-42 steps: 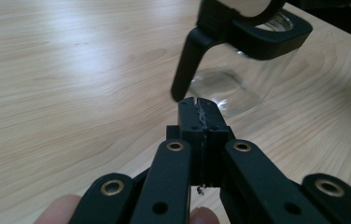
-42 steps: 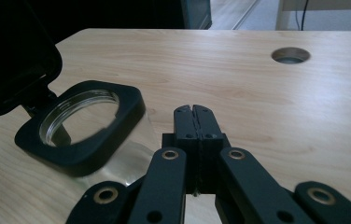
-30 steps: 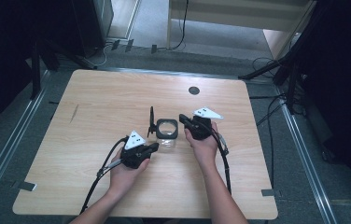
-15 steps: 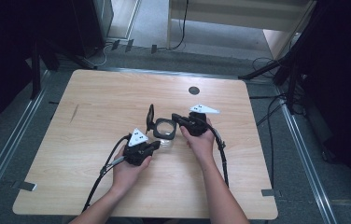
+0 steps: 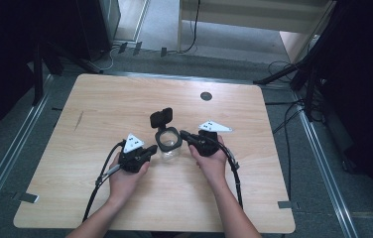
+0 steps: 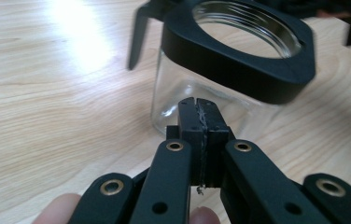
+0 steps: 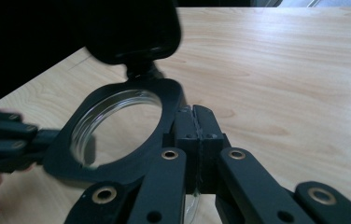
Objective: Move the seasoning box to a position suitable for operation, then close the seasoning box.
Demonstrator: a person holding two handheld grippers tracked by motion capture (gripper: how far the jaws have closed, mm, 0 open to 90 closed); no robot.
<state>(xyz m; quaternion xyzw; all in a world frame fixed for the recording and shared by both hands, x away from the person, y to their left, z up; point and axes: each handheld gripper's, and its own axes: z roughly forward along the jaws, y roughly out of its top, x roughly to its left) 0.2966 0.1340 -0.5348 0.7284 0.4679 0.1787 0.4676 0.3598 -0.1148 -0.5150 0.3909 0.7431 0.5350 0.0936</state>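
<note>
Near the middle of the wooden table (image 5: pixel 100 104), a glass jar (image 5: pixel 168 148) with black collar (image 6: pixel 239 60), upright, hinged lid (image 5: pixel 161 118) swung open and standing up behind. Left gripper (image 5: pixel 150 151) just beside the jar, jaws pressed together, empty. Right gripper (image 5: pixel 183 135) against the collar's rim, jaws also pressed together, pinching nothing.

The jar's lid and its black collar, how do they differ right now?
The lid stands swung up on its hinge behind the mouth; the collar lies flat around the top of the glass jar. The lid is a solid panel, while the collar is an open ring you can see through. The right claw, shut, sits against the collar's edge; the lid is untouched. Both are black with rounded corners.
</note>
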